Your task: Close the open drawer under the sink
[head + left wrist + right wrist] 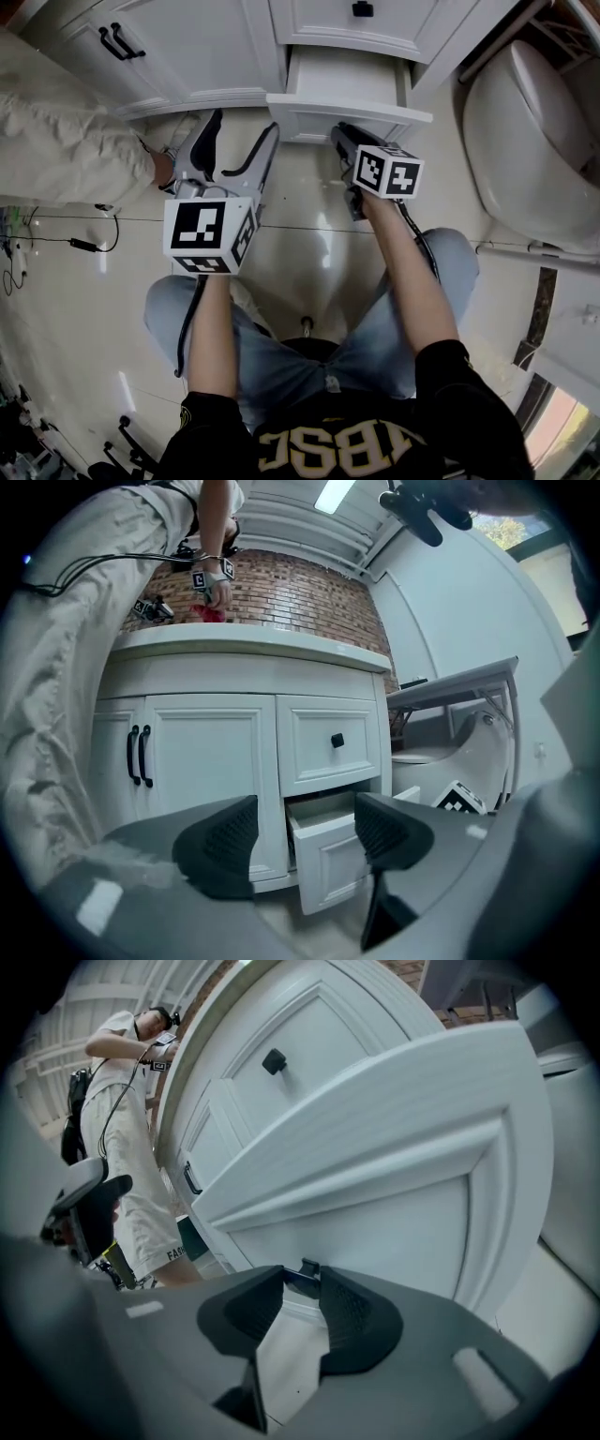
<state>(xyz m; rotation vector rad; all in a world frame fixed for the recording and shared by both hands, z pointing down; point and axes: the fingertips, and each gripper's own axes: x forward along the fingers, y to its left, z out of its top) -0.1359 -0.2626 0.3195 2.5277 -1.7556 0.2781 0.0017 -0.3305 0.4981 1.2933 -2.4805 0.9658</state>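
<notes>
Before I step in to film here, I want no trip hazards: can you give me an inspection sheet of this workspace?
Surface: glossy pale floor.
Job's things: lower drawer pulled out, nothing visible inside; upper drawer shut.
Clutter: nothing seen near the drawer.
Grippers: left tool open and empty; right tool shut on the lower drawer's dark knob.
Cables: black cable lying on the floor at left; a lead trails from the right tool along the arm.
Surroundings: toilet right of the drawer; another person stands by the cabinet doors.
</notes>
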